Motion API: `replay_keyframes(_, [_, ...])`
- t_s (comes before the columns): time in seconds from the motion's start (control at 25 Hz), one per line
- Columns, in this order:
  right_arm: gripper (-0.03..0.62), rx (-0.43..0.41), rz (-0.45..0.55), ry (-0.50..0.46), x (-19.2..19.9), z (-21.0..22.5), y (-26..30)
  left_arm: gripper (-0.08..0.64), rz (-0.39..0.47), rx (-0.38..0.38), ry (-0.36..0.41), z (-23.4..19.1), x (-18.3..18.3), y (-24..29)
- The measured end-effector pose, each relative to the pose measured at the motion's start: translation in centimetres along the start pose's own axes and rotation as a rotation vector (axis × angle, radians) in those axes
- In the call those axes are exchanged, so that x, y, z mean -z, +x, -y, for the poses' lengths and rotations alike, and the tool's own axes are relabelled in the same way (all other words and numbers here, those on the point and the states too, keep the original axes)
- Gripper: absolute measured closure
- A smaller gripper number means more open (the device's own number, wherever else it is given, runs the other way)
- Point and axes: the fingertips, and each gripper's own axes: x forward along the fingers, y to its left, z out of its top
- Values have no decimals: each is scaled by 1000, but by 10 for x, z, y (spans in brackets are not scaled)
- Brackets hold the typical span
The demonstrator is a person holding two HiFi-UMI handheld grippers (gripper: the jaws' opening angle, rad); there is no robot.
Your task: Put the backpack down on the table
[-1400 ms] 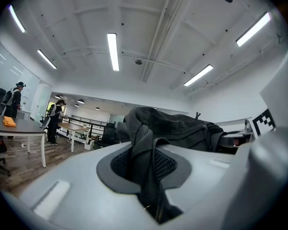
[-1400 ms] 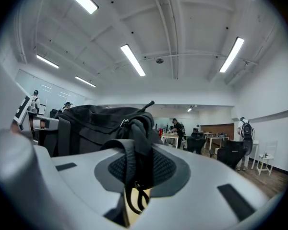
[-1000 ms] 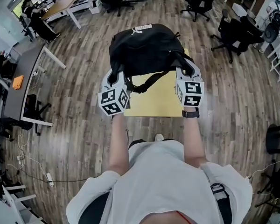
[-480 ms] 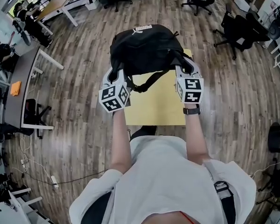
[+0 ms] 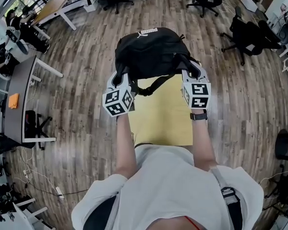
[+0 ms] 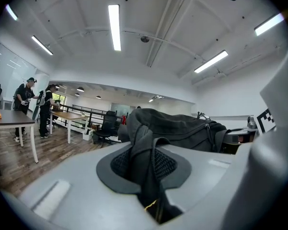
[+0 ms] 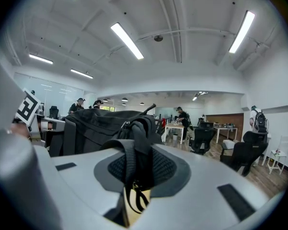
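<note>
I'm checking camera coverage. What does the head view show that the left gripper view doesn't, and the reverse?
Only the head view: the person's forearms and a wristwatch. Only the left gripper view: ceiling light strips and, close up, the strap pinched in the left tool. Both: the black backpack and wooden floor.

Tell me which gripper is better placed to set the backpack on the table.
Neither alone: left gripper and right gripper each clamp a strap, level, flanking the backpack over the yellow table's far edge. Lower with both.
</note>
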Motion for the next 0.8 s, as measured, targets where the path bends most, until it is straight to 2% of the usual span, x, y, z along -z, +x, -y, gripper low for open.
replay_keyframes(0.32, [518,-7,-57,27,26,6,56,500,-63,3,8,-24,23,46])
replay_keyframes(0.8, [517,4,-211,68,99,8,103,500,-218,6,-24,-45,94,90])
